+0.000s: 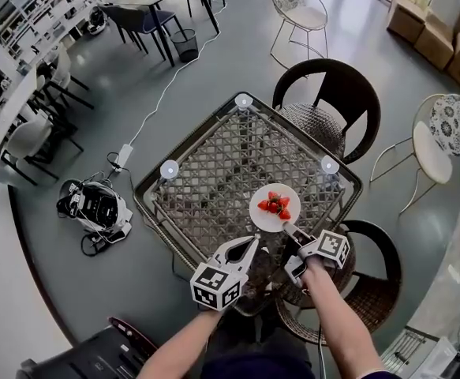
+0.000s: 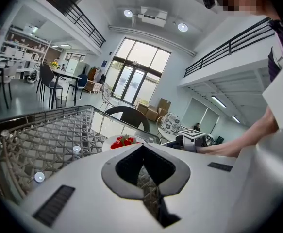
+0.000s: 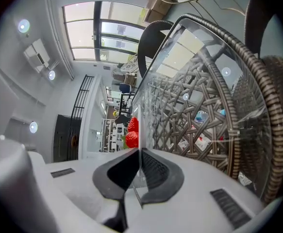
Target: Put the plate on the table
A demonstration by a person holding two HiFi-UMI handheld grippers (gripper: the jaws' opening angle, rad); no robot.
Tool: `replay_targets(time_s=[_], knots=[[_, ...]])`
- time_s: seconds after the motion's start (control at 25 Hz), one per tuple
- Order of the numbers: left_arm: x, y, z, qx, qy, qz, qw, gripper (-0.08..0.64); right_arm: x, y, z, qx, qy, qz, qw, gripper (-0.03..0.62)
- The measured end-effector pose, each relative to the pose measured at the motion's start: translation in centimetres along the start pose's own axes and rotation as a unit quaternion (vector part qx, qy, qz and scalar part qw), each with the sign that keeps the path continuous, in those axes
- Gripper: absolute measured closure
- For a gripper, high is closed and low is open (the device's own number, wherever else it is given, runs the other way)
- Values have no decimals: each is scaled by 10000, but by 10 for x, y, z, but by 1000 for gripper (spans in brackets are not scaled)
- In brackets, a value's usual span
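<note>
The white round plate (image 1: 264, 221) sits over the near right part of the square glass-topped wicker table (image 1: 214, 172), with a small heap of red strawberries (image 1: 274, 204) at its middle. The right gripper (image 1: 286, 227) has its jaws pinched on the plate's near rim. The right gripper view shows the thin white edge running straight between the pads, with the berries just beyond. Gripping the rim rather than reaching under keeps the jaws off the fruit, and it lets the plate come down flat without the tool getting trapped against the glass.

From the left gripper view the plate looks level with the tabletop and seems to rest on it, though no view shows the contact plainly.

The left gripper (image 1: 253, 241) hangs just beside the right one at the table's near edge. Its jaws are closed tip to tip with nothing between them; through the small gap behind the tips only the wicker lattice shows. It takes no part in the carrying and is probably held low and clear so as not to knock the plate.

By my reading the placing is nearly done. What remains is for the right jaws to part and draw back toward the person — gently, since the glass is slick and a tug on the rim could slide the plate or roll the loose berries.
</note>
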State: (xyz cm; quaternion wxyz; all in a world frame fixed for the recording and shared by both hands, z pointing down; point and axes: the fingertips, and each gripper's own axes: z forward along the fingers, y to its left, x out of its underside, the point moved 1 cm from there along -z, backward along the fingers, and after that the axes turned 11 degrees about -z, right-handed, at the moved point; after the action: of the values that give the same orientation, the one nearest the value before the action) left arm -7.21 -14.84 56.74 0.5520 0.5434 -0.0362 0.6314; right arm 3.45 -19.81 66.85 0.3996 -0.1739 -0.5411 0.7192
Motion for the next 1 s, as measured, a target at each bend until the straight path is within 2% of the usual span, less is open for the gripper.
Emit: replay_targets(time_s=[0.56,0.84,1.0], knots=[[12,-1,2,45,127,-67,9999,555,9,-14,14,142,209,-28,9997,577],[13,2,2,39,188,-70,9998,555,9,-22,16,355,328,-248,9985,577],[15,2,4,81,232,-91,9997,555,10,-30,18,620,359,-266,9971,576]])
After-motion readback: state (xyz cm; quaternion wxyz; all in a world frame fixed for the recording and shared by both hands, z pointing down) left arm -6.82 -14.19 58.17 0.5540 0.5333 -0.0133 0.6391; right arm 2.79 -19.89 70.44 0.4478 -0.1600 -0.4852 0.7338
